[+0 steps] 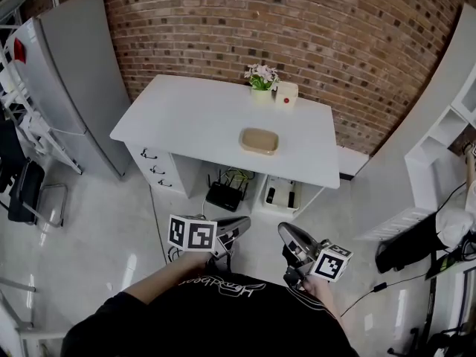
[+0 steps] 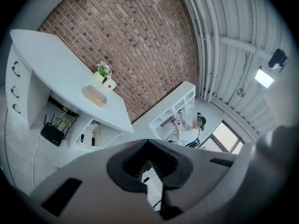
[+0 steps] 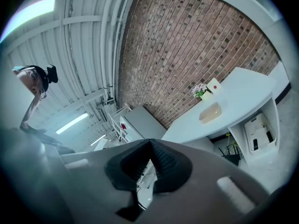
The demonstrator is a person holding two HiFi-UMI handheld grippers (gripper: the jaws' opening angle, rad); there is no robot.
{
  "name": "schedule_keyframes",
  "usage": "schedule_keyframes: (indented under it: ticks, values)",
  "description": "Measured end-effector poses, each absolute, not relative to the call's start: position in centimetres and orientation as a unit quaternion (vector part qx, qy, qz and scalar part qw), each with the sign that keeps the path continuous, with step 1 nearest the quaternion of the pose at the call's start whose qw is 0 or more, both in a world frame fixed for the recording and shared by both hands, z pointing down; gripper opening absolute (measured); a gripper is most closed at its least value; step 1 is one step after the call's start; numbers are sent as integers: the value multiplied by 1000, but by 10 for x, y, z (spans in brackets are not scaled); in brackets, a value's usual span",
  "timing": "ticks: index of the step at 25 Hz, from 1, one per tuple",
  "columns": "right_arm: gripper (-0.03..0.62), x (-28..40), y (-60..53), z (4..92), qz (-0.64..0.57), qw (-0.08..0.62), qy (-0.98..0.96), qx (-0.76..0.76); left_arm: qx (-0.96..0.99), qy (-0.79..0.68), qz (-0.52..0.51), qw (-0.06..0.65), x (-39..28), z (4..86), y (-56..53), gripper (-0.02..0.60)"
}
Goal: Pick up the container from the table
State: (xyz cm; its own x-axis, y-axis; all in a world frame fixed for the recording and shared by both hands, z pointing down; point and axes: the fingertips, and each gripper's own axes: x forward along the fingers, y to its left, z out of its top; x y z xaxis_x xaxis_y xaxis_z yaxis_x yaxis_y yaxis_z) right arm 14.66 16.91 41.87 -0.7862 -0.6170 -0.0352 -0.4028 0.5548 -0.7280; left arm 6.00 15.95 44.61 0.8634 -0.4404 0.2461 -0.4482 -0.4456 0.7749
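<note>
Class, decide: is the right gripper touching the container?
Apart. Head view: right gripper is by the person's body, container far off on the table.

There is one bench (image 1: pixel 186 114), and it carries one tan container (image 1: pixel 259 140), one pot of flowers (image 1: pixel 261 79) and one white box (image 1: pixel 286 94) with a single red dot. Its front shows three dark drawer handles (image 1: pixel 149 155), and the open space under it holds one black router (image 1: pixel 226 196) and one white device (image 1: pixel 281 194). There are two tongs, the left tongs (image 1: pixel 245 222) and the right tongs (image 1: pixel 283 230), each with one marker cube (image 1: pixel 192 234), and one tall grey cabinet (image 1: pixel 74 65) stands beside the bench.
</note>
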Motion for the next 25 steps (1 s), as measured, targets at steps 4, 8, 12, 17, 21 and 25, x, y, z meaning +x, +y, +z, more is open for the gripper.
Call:
schedule_keyframes:
  ticks: [4, 8, 12, 17, 21, 25]
  values:
    - [5, 143, 163, 420, -372, 140, 869, -294, 843, -281, -12, 458, 40, 443, 143, 3]
    - [5, 140, 151, 421, -372, 135, 869, -298, 838, -292, -25, 461, 26, 444, 127, 3]
    - [5, 138, 134, 427, -378, 132, 865, -301, 833, -292, -29, 469, 22, 452, 113, 3]
    - [5, 137, 98, 428, -384, 132, 859, -312, 825, -291, -32, 483, 13, 458, 80, 3]
    - [5, 134, 63, 432, -389, 140, 853, -318, 820, -292, -28, 492, 6, 466, 47, 3]
    - [5, 137, 23, 442, -400, 130, 843, -334, 815, -294, -20, 500, 2, 471, 6, 3]
